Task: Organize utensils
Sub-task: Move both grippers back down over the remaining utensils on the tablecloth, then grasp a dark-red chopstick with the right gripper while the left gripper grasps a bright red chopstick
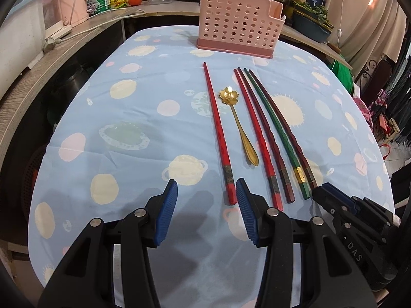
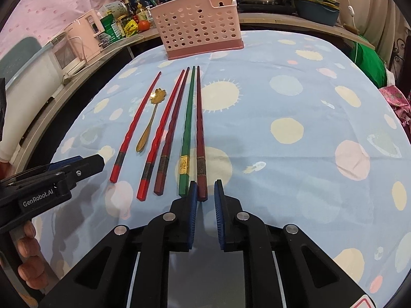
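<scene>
Tongs (image 2: pixel 204 185) flanking maroon chopstick (image 2: pixel 200 133)

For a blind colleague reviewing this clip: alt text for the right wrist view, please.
The right claw, nearly closed, straddles the end of a maroon chopstick on a blue tablecloth. Four more chopsticks and a gold spoon lie left; a pink basket stands behind.

Both wrist views look steeply down, close; both share the chopsticks (image 1: pixel 257 133) and basket (image 2: pixel 197 23)

"GenRobot.AI" — left claw (image 2: pixel 101 160); "DAS" — right claw (image 1: pixel 318 192).
</scene>
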`<state>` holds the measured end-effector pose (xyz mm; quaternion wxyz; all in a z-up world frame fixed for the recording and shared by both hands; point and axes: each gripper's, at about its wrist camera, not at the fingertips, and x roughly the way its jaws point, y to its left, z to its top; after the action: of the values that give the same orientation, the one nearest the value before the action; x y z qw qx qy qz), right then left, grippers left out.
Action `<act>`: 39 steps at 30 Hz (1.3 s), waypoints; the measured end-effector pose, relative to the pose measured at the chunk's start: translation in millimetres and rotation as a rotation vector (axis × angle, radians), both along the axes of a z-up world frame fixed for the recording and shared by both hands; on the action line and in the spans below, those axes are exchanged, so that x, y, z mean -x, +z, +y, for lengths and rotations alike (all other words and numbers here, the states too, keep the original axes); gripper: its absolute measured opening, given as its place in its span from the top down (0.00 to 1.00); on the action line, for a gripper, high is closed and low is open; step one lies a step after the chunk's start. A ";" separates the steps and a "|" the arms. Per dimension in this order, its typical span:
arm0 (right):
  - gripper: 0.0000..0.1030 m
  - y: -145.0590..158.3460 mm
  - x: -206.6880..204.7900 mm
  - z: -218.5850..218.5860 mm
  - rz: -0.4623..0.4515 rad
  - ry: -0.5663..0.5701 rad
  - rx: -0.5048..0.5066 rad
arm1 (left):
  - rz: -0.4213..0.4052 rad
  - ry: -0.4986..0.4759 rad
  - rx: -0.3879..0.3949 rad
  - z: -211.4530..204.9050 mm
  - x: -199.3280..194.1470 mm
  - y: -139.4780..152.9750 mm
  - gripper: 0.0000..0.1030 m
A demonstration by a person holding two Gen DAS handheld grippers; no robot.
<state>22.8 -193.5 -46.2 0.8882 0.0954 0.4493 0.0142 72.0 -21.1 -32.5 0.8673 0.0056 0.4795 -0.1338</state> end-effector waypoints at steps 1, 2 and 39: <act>0.88 -0.1 -2.2 0.5 -0.001 0.001 0.001 | 0.001 -0.001 -0.002 -1.1 -0.8 -1.0 0.56; 0.88 -0.1 -4.7 0.9 -0.001 0.002 0.001 | 0.001 -0.002 -0.002 -2.0 -1.4 -1.8 0.56; 0.93 5.5 1.7 -1.5 -0.020 -0.026 -0.023 | 0.034 -0.019 0.011 -6.6 -4.7 -14.4 0.93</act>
<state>21.1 -195.0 -40.7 0.8915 0.1114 0.4390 0.0090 76.7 -27.7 -46.9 0.8578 0.0032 0.4932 -0.1449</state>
